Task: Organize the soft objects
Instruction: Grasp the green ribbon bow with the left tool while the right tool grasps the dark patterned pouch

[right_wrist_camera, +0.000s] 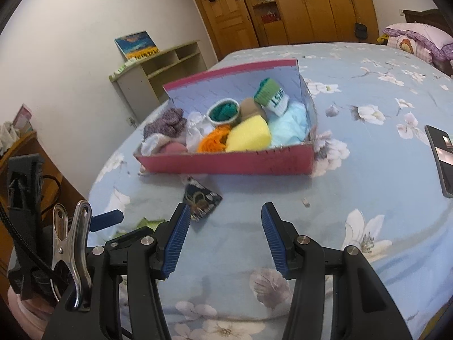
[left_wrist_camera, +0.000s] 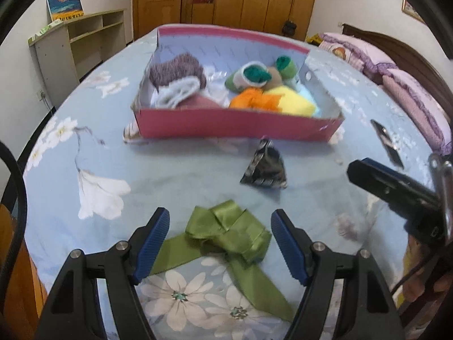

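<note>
Between my left gripper's [left_wrist_camera: 220, 245] wide jaws lies a crumpled green satin ribbon [left_wrist_camera: 226, 235]; beyond, a dark patterned pouch [left_wrist_camera: 264, 167] and pink cardboard box [left_wrist_camera: 235, 124].

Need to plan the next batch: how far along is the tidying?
Mostly done: socks and sponges already fill the pink box. In hand: nothing yet; the open left gripper straddles the green ribbon bow. Left: that bow and the dark pouch.
</note>
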`<state>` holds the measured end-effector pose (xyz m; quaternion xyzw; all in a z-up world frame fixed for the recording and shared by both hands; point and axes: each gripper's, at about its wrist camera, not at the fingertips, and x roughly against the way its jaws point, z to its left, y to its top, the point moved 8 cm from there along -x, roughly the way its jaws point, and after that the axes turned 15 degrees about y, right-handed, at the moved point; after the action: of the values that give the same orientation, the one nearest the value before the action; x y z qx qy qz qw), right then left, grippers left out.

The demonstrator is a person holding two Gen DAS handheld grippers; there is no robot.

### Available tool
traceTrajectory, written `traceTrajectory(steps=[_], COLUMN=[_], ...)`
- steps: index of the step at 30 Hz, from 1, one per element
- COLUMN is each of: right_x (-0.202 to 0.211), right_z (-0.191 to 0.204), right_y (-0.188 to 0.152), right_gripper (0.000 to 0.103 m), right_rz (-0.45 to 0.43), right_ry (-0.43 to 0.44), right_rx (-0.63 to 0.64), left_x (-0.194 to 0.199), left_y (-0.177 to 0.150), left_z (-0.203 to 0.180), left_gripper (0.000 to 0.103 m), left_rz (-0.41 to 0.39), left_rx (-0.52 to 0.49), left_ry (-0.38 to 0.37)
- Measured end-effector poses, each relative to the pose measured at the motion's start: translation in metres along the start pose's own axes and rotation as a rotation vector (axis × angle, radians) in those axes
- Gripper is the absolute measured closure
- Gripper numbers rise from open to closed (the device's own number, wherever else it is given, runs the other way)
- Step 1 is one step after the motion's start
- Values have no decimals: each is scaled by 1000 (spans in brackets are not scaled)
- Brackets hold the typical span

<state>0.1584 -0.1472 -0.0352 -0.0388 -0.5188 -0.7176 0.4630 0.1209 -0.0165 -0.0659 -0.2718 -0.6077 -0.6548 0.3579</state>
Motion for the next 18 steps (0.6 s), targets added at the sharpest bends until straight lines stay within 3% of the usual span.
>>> traceTrajectory(steps=[18], right_x=[-19], right_z=[-5], right_y=[-16], right_gripper=[49], right_rz=[68], right_ry=[-2], right_rx=[6], left_x=[-29], left_y=[-22], left_z=[-12], left_gripper=[26], left_rz=[98], left_rx=[-14], left_ry=[9])
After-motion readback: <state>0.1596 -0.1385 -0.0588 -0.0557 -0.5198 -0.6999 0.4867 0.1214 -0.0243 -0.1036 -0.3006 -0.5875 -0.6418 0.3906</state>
